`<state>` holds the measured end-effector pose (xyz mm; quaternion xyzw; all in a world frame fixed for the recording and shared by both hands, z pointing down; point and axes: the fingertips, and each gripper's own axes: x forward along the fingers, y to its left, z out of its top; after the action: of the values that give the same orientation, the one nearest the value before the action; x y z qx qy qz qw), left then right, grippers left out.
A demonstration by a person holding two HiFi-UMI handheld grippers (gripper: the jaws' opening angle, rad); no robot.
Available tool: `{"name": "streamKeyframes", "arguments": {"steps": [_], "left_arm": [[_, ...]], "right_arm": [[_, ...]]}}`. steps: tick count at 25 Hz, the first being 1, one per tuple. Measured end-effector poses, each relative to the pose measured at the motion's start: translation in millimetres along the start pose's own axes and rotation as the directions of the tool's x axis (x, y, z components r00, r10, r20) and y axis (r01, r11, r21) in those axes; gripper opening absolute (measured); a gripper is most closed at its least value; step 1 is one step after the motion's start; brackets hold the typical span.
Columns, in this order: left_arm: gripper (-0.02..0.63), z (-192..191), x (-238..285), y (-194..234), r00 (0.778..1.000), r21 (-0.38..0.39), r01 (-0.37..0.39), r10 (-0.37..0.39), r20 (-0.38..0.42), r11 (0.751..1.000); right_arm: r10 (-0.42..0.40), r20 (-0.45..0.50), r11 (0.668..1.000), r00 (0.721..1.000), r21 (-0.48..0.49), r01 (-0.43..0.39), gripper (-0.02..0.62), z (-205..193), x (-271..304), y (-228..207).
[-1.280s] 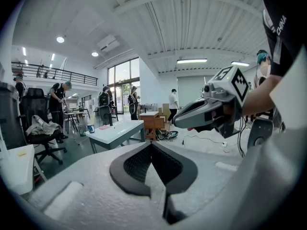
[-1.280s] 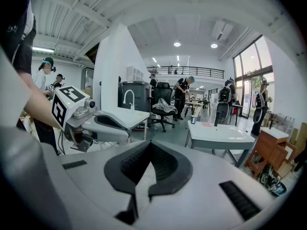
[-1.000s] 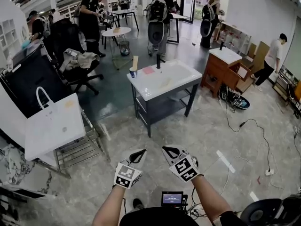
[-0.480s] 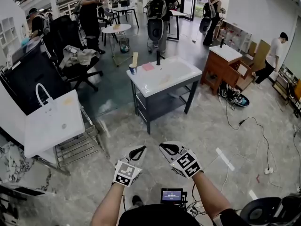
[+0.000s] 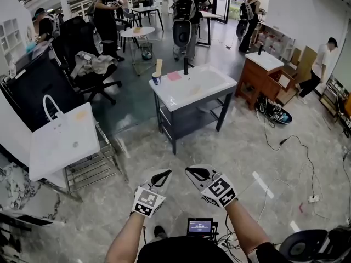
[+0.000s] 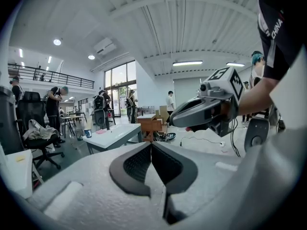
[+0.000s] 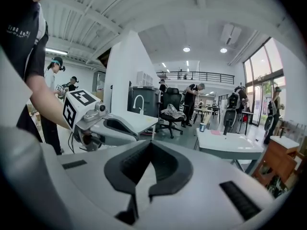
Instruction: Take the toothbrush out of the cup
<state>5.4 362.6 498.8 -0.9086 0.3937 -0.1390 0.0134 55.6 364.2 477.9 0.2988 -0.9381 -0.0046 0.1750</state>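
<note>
1. Left claw (image 5: 163, 177) pressed together with nothing in it; right claw (image 5: 192, 173) likewise pressed together and empty, both held low over the floor (image 5: 219, 147), tips near each other
2. Cup (image 5: 156, 80) near the left corner of the counter (image 5: 192, 95), well apart from both claws; toothbrush (image 5: 158, 67) standing upright in it, seen only as a pale stick at this range
3. Task apparently not begun: a walk up to the counter needed before any reach
4. Tripping or snagging possible on the cables (image 5: 285, 144) trailing over the floor to the right of the counter; safer to come in from the front
5. Arriving with a claw not yet spread would shove the toothbrush aside or knock the cup over, so best opened before the reach
6. Cup close to the counter edge and probably light: a slanted pull could drag it along or tip it off the corner; better steadied with the other claw and the toothbrush lifted straight up
7. Thin handle likely to twist or slip if pinched at its very tip
</note>
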Motion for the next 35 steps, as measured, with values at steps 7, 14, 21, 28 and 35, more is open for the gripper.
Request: {"name": "streamKeyframes", "arguments": {"steps": [7,14,21,28,35], "left_arm": [[0.011,-4,1,-5,1.0,-0.002,-0.001,0.001,-0.017,1.0],[0.011,-13,1,-16,0.999,-0.036,-0.013,0.011,-0.041,0.999],[0.011,-21,16,-28,0.997,-0.065,-0.046,0.041,-0.069,0.997],[0.011,-38,34,-39,0.99,-0.086,-0.092,0.082,-0.113,0.992],[0.011,-57,52,-6,0.988,-0.102,-0.07,0.054,-0.146,0.992]], "right_arm": [[-0.02,-0.102,0.998,0.995,0.05,0.025,0.008,-22,5,-1],[-0.002,-0.061,0.983,0.998,0.181,0.013,0.008,-35,-5,-3],[0.022,-0.069,0.983,0.997,0.184,-0.009,0.008,-56,-24,-15],[-0.036,-0.101,0.977,0.994,0.205,0.056,0.008,-84,-29,-55],[-0.074,-0.11,0.977,0.991,0.192,0.094,0.008,-79,6,-81]]}}
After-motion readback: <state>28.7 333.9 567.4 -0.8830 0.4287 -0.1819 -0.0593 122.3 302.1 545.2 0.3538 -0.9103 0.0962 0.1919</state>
